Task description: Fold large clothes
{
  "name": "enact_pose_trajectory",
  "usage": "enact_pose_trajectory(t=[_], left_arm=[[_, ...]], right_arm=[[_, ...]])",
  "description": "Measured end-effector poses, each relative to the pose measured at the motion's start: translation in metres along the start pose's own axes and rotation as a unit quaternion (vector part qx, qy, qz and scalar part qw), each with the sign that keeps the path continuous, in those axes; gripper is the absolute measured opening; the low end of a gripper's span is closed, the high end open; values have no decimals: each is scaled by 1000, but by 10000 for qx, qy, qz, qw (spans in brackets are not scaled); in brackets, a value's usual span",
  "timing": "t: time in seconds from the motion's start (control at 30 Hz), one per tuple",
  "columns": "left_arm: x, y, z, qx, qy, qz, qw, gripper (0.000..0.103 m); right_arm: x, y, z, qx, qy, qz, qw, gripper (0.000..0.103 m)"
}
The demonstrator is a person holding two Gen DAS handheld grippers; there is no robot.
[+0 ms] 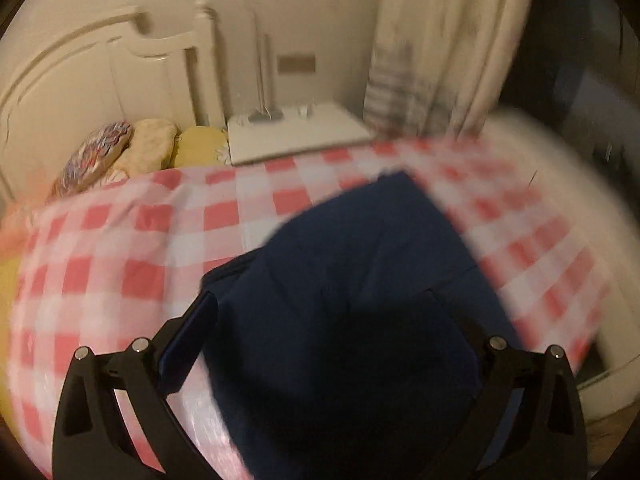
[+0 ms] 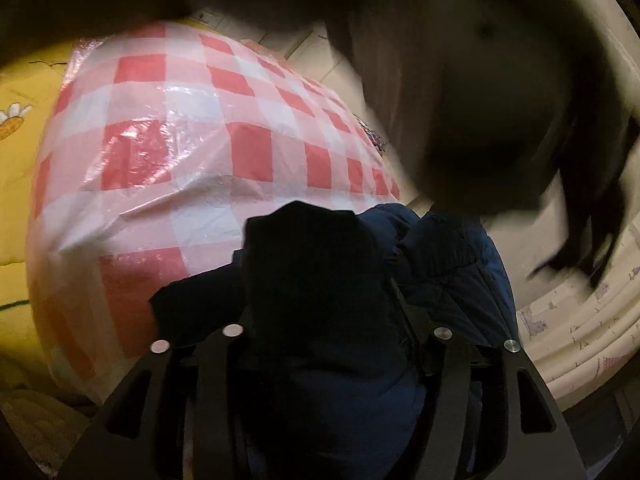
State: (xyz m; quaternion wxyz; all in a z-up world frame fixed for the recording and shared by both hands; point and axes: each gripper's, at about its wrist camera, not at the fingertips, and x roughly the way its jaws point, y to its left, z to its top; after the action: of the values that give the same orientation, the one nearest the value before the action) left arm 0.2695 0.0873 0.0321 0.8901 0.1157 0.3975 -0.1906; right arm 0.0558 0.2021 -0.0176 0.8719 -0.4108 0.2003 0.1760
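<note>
Navy garment (image 1: 352, 264) lies bunched in thick folds on checked cover (image 1: 120, 248).

Checked sheet (image 1: 120, 248) under navy garment (image 1: 360, 248)

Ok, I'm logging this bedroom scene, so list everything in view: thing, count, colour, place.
garment: one, navy, lying on the sheet, between both grippers' fingers
sheet: one, red and white check plastic, covering the bed
bedding: yellow with a daisy print, beside the sheet
pillows: three, one patterned, one cream, one yellow, at the headboard
headboard: one, cream, behind the pillows
nightstand: one, white, beside the bed
curtain: pale, past the nightstand
dark blur: one, blackish, upper right in the right wrist view; cannot tell what it is
left gripper: black, fingers spread wide, over the garment
right gripper: black, fingers apart, garment bunched between them
</note>
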Motion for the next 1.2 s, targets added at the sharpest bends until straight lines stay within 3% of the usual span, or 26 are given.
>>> enact_pose_trajectory(t=[0.03, 0.07, 0.1, 0.13, 0.2, 0.27, 0.4, 0.47, 0.53, 0.63, 0.67, 0.7, 0.73, 0.83, 0.9, 0.97, 1.03, 1.17, 1.2], left_arm=[[22, 0, -4, 52, 212, 198, 9996, 101], [40, 4, -10, -6, 359, 107, 9993, 101], [53, 15, -19, -259, 277, -272, 9989, 101], [56, 23, -26, -402, 206, -395, 9982, 101], [60, 36, -38, -641, 100, -305, 9974, 101], [60, 38, -47, -703, -38, -86, 9975, 101], [60, 36, -51, -736, -240, 256, 9967, 101], [53, 37, -50, -765, -279, 302, 9962, 101], [51, 39, -51, -830, -330, 335, 9954, 101], [48, 40, -53, -927, -404, 396, 9941, 101], [46, 41, -54, -933, -436, 420, 9938, 101], [45, 41, -54, -935, -438, 435, 9937, 101], [44, 42, -54, -910, -378, 485, 9940, 101], [24, 28, -42, -503, -306, 1298, 9898, 101], [-1, 14, -32, -269, -505, 1928, 9796, 100], [-38, 5, -18, -442, -932, 1774, 9787, 101], [-53, -1, -7, -663, -1048, 1598, 9793, 101], [-11, -7, -2, -743, -467, 2003, 9758, 101], [18, -6, -12, -705, -168, 2348, 9693, 101]], right_arm=[[-5, -2, -1, -42, -49, 115, 9999, 64], [-18, -6, -5, -110, -175, 380, 9991, 65], [-27, -11, -8, -119, -238, 604, 9978, 66], [-40, -20, -13, -23, -329, 892, 9955, 66], [-74, -54, -28, 676, -714, 1619, 9819, 66], [-91, -87, -43, 1337, -898, 1929, 9679, 66], [-95, -169, -88, 2842, -852, 1536, 9425, 64], [-87, -194, -108, 3522, -698, 1481, 9215, 63], [-81, -197, -115, 3691, -689, 1551, 9138, 63], [-53, -170, -109, 3371, -394, 1761, 9240, 63], [-41, -152, -106, 3085, -175, 1862, 9327, 66], [-37, -133, -102, 2607, -174, 1518, 9532, 67], [-37, -126, -100, 2367, -165, 1393, 9614, 67], [-33, -136, -103, 2544, -105, 1643, 9530, 67], [-28, -138, -106, 2544, -163, 1709, 9517, 67], [-27, -137, -104, 2536, -142, 1715, 9519, 67], [-27, -134, -101, 2472, -103, 1687, 9541, 67], [-28, -133, -106, 2510, -135, 1694, 9530, 67], [-27, -132, -108, 2514, -143, 1705, 9526, 67]])
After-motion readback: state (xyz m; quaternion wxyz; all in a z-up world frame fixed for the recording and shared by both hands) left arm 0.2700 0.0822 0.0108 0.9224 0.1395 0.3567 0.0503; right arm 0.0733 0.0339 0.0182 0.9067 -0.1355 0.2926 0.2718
